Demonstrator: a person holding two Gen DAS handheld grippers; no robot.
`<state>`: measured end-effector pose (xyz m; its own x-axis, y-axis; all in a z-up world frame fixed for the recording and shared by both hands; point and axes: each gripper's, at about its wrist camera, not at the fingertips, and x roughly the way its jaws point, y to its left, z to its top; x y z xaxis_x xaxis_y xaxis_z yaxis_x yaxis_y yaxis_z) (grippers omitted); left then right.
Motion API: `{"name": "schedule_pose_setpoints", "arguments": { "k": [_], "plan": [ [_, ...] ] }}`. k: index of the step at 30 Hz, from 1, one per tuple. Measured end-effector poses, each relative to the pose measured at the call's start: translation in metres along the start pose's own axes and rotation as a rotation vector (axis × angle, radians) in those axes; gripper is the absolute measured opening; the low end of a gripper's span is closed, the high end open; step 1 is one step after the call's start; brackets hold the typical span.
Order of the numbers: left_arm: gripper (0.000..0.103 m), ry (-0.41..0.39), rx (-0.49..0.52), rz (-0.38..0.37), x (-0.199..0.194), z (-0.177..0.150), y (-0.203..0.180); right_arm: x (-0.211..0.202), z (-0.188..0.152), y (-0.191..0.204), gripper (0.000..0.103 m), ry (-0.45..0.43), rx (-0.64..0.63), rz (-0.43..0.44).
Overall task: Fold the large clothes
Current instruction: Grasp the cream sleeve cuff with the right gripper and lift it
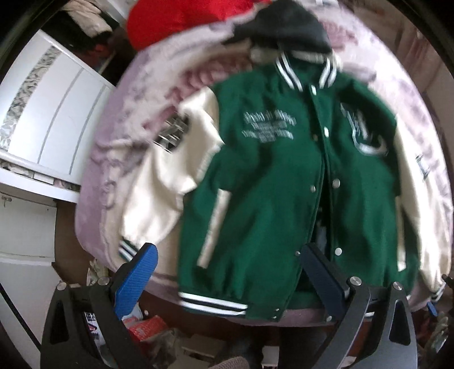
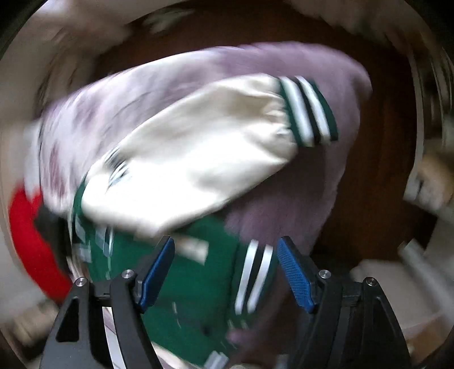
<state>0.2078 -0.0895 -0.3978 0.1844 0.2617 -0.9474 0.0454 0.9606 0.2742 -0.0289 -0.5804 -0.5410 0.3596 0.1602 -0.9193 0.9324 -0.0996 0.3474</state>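
A green varsity jacket (image 1: 269,176) with cream sleeves, striped cuffs and a dark hood lies face up on a lilac patterned blanket (image 1: 119,147). My left gripper (image 1: 229,264) is open and empty, just above the jacket's striped hem. In the blurred right wrist view a cream sleeve (image 2: 193,159) with a striped cuff (image 2: 309,110) lies across the blanket (image 2: 283,204). My right gripper (image 2: 225,269) is open and empty over the jacket's green body (image 2: 195,283) near the striped hem (image 2: 252,278).
A red cushion (image 1: 176,20) lies behind the hood. A white cabinet (image 1: 48,113) stands at the left. Boxes and clutter (image 1: 153,332) lie on the brown floor below the bed's edge.
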Motion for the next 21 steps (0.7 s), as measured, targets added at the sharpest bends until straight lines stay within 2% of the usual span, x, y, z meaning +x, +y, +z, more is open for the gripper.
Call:
{"name": "schedule_pose_setpoints", "arguments": {
  "k": [3,5,6,8,9,10,12,16,19,21],
  "plan": [
    [0.103,0.029,0.07,0.032,0.034,0.005,-0.038,0.05,0.032,-0.039,0.077,-0.055,0.133,0.102],
    [0.103,0.033,0.112,0.039,0.049,0.013,-0.064,0.072,0.042,-0.052,0.077,-0.088,0.197,0.173],
    [0.103,0.028,0.126,0.033,0.052,0.016,-0.074,0.076,0.044,-0.053,0.077,-0.122,0.219,0.199],
    [0.103,0.006,0.161,0.015,0.057,0.025,-0.101,0.075,0.042,-0.045,0.075,-0.205,0.18,0.211],
    [0.103,-0.001,0.171,0.005,0.058,0.028,-0.11,0.074,0.04,-0.038,0.051,-0.236,0.14,0.19],
    [0.103,-0.007,0.186,-0.015,0.058,0.033,-0.122,0.075,0.041,-0.034,0.01,-0.237,0.112,0.191],
    [0.103,-0.019,0.212,-0.052,0.06,0.045,-0.147,0.069,0.046,-0.022,0.01,-0.263,0.054,0.188],
    [0.103,-0.044,0.24,-0.162,0.067,0.081,-0.197,0.024,0.079,0.019,0.008,-0.41,-0.109,0.274],
    [0.103,-0.069,0.266,-0.182,0.085,0.116,-0.237,0.016,0.112,0.045,0.008,-0.453,-0.17,0.298],
    [0.103,-0.074,0.283,-0.165,0.101,0.135,-0.256,0.035,0.137,0.06,0.008,-0.436,-0.208,0.282]
  ]
}}
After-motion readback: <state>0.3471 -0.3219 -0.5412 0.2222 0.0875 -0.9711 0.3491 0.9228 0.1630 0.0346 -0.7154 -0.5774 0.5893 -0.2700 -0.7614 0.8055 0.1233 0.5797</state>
